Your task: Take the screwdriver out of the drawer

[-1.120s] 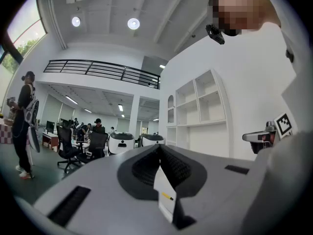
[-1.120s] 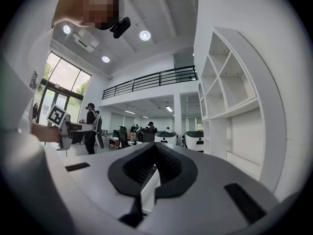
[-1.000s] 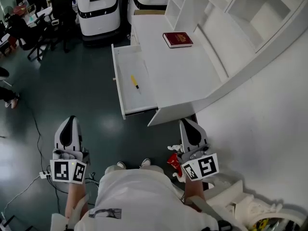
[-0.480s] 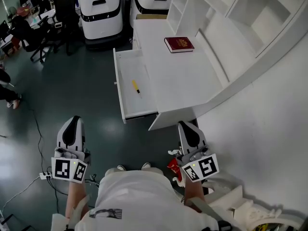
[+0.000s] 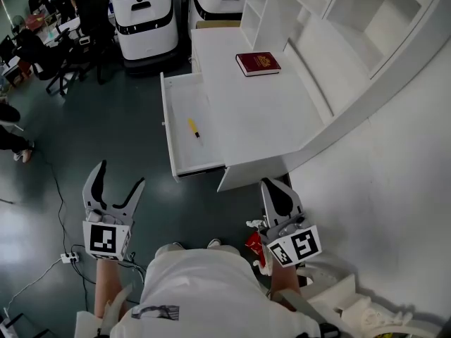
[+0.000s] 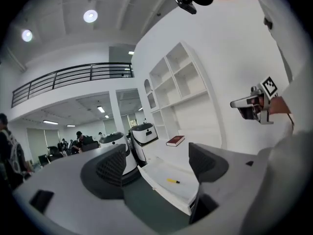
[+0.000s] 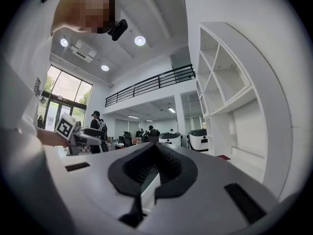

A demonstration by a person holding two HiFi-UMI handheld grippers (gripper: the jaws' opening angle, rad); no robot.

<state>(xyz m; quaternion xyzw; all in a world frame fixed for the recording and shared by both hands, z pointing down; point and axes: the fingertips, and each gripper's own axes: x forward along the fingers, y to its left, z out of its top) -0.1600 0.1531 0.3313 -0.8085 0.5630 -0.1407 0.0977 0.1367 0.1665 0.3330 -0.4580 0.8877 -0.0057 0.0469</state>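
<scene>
A small yellow screwdriver [image 5: 193,128] lies in the pulled-out white drawer [image 5: 174,150] on the desk's left side; the left gripper view shows the screwdriver [image 6: 172,181] too, well ahead. My left gripper [image 5: 116,178] is over the dark floor, short of the drawer, its jaws opening wide with nothing between them. My right gripper [image 5: 277,189] is at the desk's near corner, jaws together and empty.
A red book [image 5: 258,63] lies on the white desk [image 5: 261,122], which has shelving [image 5: 338,20] along its right. Two white robot bases [image 5: 144,16] stand beyond the drawer. People and chairs are at the far left. A cable and power strip [image 5: 68,258] lie on the floor.
My left gripper's jaws have gone from shut to wide open, and it has rolled and moved a little. The right gripper stays shut and has barely shifted.
</scene>
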